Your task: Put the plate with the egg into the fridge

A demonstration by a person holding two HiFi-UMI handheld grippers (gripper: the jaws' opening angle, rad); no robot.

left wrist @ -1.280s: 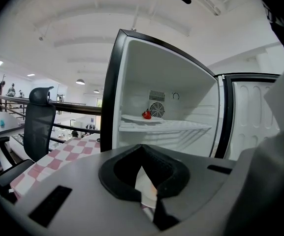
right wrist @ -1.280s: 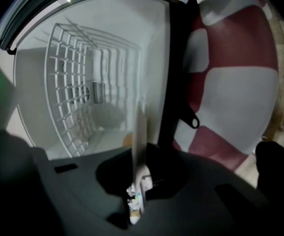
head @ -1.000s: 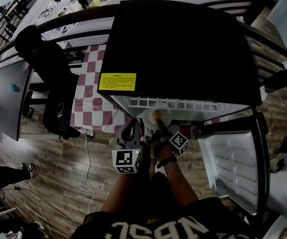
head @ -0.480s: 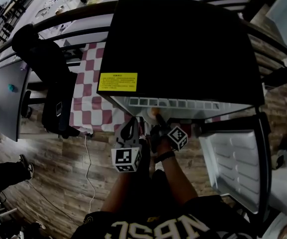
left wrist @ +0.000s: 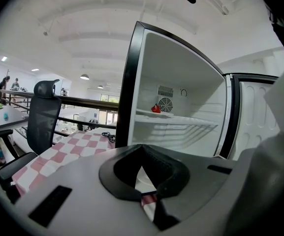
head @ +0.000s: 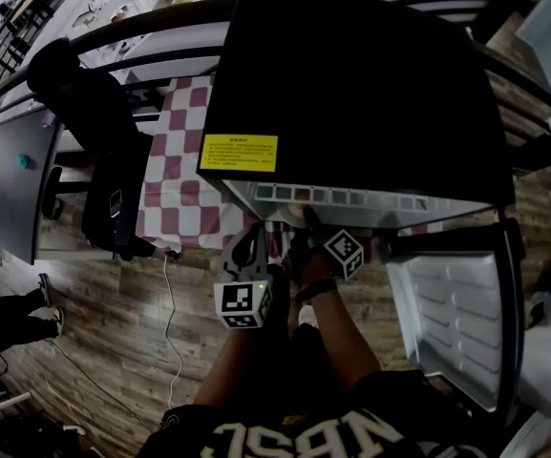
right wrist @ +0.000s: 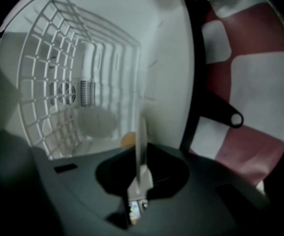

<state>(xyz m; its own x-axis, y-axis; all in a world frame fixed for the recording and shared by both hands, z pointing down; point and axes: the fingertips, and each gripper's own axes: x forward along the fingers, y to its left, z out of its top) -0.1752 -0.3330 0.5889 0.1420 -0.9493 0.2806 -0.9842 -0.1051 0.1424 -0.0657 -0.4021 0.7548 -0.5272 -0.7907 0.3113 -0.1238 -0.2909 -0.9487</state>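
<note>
My right gripper (right wrist: 138, 183) is pinching the plate (right wrist: 142, 141) by its rim, jaws nearly together. The plate is sitting edge-on inside the fridge (head: 351, 84), the egg (right wrist: 127, 139) on it, a wire shelf (right wrist: 43, 82) running close beside it. My left gripper (left wrist: 149, 196) is hanging outside, jaws closed on nothing, facing the open fridge, where a red thing (left wrist: 155, 108) is lying deep inside. The door (head: 452, 322) is standing open on my right, a checked tablecloth (head: 175, 194) spreading on the left.

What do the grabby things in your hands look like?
The left claw and right claw are grey with black notched mouths. Each carries a white cube printed with black square markers. A black band circles the right wrist, and the shirt is dark with white letters.
</note>
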